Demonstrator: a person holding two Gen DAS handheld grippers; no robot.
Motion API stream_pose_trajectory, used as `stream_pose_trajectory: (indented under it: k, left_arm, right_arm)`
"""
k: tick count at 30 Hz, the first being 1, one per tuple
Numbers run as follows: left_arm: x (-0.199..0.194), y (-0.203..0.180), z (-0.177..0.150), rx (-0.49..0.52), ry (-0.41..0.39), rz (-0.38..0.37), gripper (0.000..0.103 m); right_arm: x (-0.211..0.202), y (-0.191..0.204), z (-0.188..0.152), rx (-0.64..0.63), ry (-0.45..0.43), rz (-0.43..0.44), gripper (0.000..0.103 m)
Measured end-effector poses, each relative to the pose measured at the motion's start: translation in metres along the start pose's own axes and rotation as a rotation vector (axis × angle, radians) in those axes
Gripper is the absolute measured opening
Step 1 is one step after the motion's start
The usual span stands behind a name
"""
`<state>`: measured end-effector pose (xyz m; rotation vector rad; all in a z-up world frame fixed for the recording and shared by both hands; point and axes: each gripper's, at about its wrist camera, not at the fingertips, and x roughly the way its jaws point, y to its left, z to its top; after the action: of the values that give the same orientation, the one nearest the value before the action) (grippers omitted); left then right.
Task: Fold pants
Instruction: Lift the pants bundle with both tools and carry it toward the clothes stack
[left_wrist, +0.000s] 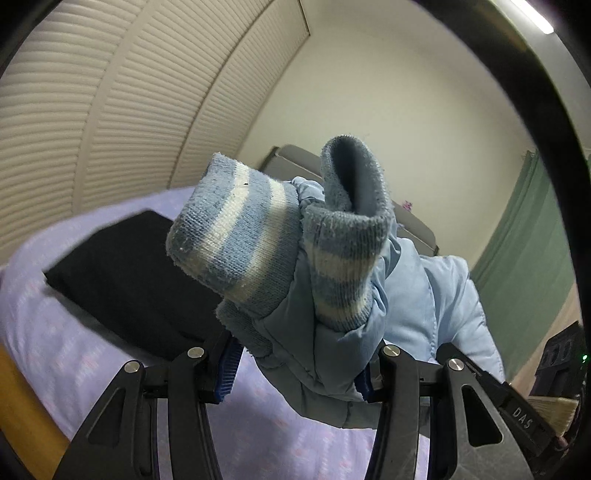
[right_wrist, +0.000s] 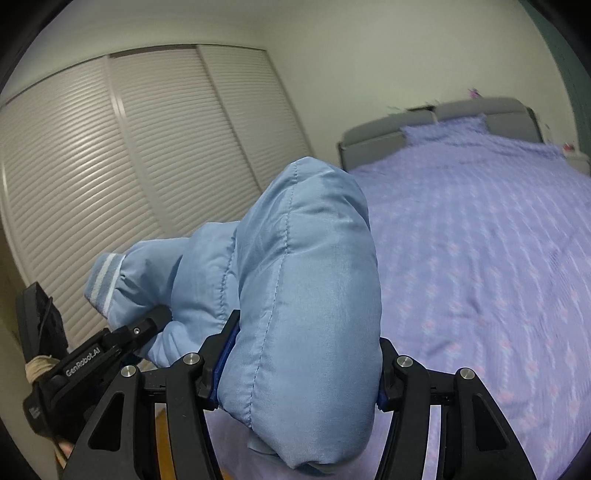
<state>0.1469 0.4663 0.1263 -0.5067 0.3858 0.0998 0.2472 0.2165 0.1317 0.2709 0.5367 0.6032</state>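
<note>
The pants (left_wrist: 424, 295) are light blue and padded, with blue-and-white striped knit cuffs (left_wrist: 240, 240). My left gripper (left_wrist: 299, 373) is shut on the leg ends, and both cuffs stick up above its fingers. My right gripper (right_wrist: 299, 373) is shut on a thick quilted fold of the same pants (right_wrist: 306, 277), held above the bed. The left gripper (right_wrist: 144, 328) also shows at the lower left of the right wrist view, with a cuff (right_wrist: 101, 280) beside it.
A bed with a lilac patterned cover (right_wrist: 480, 258) lies under both grippers, with a grey headboard (right_wrist: 443, 118) at the far end. A black folded item (left_wrist: 129, 273) lies on the cover. Louvred closet doors (right_wrist: 129, 166) stand on the left, a green curtain (left_wrist: 524, 266) on the right.
</note>
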Motion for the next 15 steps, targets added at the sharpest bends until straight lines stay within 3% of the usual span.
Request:
stream_pose_trajectory:
  k: [6,15]
  left_arm:
    - [0.005,0.037,0.053,0.031,-0.019,0.074,0.049]
    - [0.048,0.107,0.110,0.027,0.045,0.159,0.049]
  right_arm:
    - [0.050,0.042,0.023,-0.011,0.032,0.053,0.057]
    - [0.137,0.085,0.034,-0.041,0.100,0.091,0.057]
